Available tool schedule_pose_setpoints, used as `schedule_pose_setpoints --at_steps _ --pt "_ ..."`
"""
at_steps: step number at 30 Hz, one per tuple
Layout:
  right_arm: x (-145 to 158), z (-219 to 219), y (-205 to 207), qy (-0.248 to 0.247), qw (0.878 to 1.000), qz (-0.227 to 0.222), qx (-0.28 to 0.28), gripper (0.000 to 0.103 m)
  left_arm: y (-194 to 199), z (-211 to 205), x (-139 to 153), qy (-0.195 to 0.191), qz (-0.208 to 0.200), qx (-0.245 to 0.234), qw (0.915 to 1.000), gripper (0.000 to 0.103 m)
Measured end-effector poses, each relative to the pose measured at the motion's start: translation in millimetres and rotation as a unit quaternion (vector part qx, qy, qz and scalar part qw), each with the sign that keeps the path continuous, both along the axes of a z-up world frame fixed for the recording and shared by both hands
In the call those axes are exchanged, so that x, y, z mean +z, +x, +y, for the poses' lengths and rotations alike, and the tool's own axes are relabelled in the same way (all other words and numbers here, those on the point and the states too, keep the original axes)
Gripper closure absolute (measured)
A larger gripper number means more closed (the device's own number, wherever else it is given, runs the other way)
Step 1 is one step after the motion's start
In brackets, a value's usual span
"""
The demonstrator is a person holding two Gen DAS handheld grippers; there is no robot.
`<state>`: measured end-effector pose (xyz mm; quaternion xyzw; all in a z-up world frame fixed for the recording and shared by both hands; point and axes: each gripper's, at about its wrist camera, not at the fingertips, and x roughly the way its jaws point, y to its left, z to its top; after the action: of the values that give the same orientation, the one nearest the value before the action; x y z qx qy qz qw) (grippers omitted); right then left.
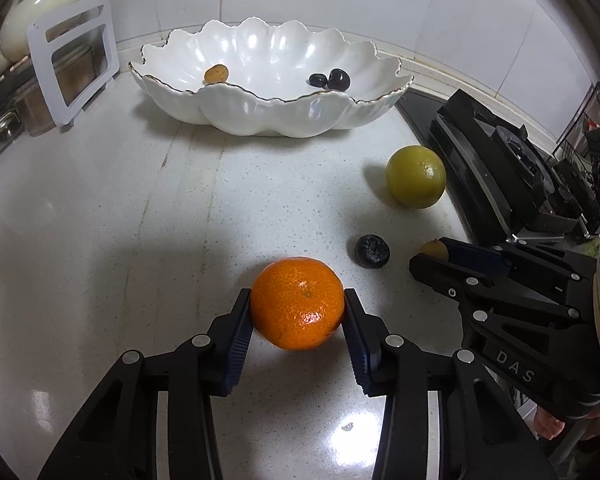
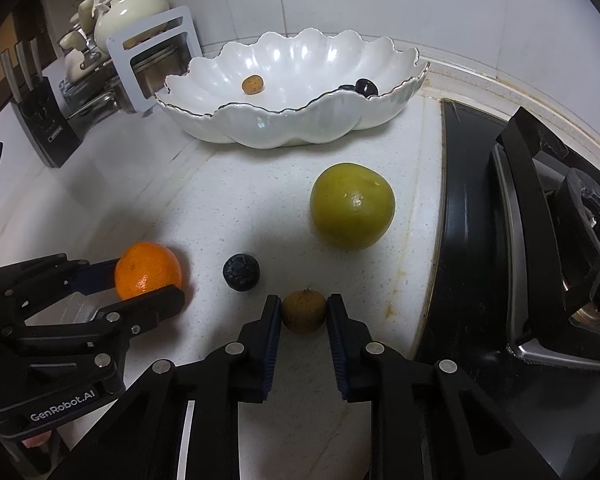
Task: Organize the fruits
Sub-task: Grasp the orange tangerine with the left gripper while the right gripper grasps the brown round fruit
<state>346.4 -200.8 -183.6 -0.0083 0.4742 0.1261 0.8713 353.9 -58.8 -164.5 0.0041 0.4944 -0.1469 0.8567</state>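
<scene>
1. The orange tangerine [image 1: 298, 302] sat on the white speckled counter [image 1: 120, 220], round and glossy with a pebbled skin, its small stem scar turned up and a little toward the back wall.
2. The left gripper [image 1: 298, 312] had its two ribbed pads pressed on the tangerine's left and right flanks, jaws a moderate way apart and filled by the fruit.
3. The right gripper [image 2: 304, 314] was nearly closed, clamped on a small brownish-orange kumquat [image 2: 304, 311] that rested on the counter near the edge of the black stove [image 2: 500, 240]; a tiny stem nub showed at its top.
4. A dark blueberry [image 2: 241, 272] lay between the two held fruits, touching neither, its puckered crown facing up.
5. A yellow-green citrus [image 2: 352, 206], slightly flattened and wider than tall, stood farther back, near the stove.
6. At the back, against the tiled wall, stood a white scalloped bowl [image 1: 284, 114] with a thin gilt rim, its long axis running left to right.
7. In the bowl lay another small orange fruit [image 1: 216, 73] on the left and two dark fruits [image 1: 330, 79] touching each other on the right.
</scene>
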Motion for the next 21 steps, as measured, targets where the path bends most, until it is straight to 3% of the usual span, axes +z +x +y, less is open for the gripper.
schedule_pose_setpoints --at_steps 12,21 --pt "21 -3 -12 -0.001 0.999 -0.032 -0.001 0.078 -14 0 26 0.007 -0.042 -0.006 0.9991 0.060" --pt "50 -5 -22 0.001 0.997 -0.073 -0.002 0.078 -20 3 53 -0.011 -0.073 0.001 0.9973 0.060"
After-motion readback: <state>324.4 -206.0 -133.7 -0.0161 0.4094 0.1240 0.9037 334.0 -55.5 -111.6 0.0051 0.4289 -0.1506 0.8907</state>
